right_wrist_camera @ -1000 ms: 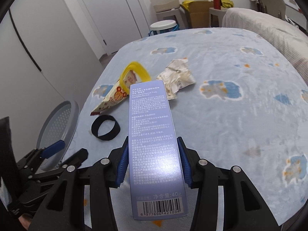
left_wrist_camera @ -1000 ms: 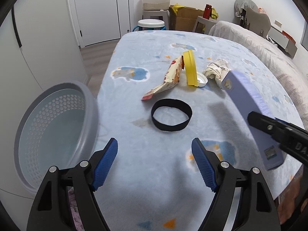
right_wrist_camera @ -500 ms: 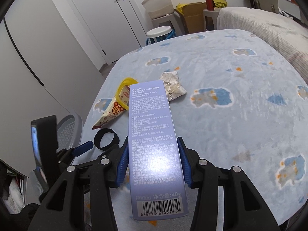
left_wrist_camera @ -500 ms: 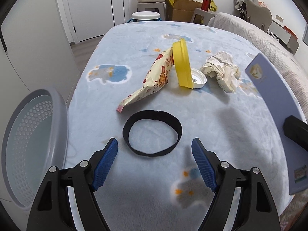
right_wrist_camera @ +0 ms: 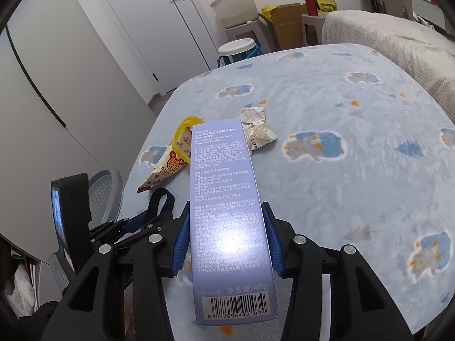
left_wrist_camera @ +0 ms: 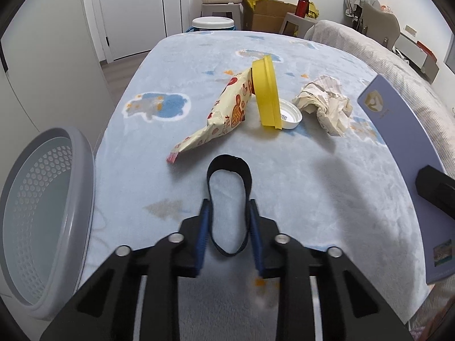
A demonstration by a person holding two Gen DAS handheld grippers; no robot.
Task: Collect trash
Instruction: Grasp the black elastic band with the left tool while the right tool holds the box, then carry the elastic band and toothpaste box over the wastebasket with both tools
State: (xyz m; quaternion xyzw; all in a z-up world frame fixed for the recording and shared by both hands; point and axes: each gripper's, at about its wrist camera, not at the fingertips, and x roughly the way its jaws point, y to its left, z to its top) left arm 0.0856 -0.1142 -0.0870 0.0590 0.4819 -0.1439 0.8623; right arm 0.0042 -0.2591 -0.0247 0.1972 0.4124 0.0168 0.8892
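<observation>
Blanket (left_wrist_camera: 327, 187): fleecy cloth, matt, napped, over the bed. Black band (left_wrist_camera: 229, 170): woven elastic cloth, matt. Toothpaste box (right_wrist_camera: 227, 227): smooth lilac card, satin sheen with glare. Snack wrapper (left_wrist_camera: 224, 116): glossy printed film. Yellow lid (left_wrist_camera: 266, 93) and white cap (left_wrist_camera: 290, 113): smooth plastic. Crumpled paper (left_wrist_camera: 325, 105): creased, matt. Grey basket (left_wrist_camera: 42, 213), left: matt perforated plastic. Gripper pads (left_wrist_camera: 202, 238): ribbed blue.

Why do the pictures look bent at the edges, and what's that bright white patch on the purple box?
Both views: fisheye lenses curve walls and darken corners. Right wrist view: room light glares off the purple box, washing out its print. Left wrist view: the nearest blanket is blurred.
</observation>
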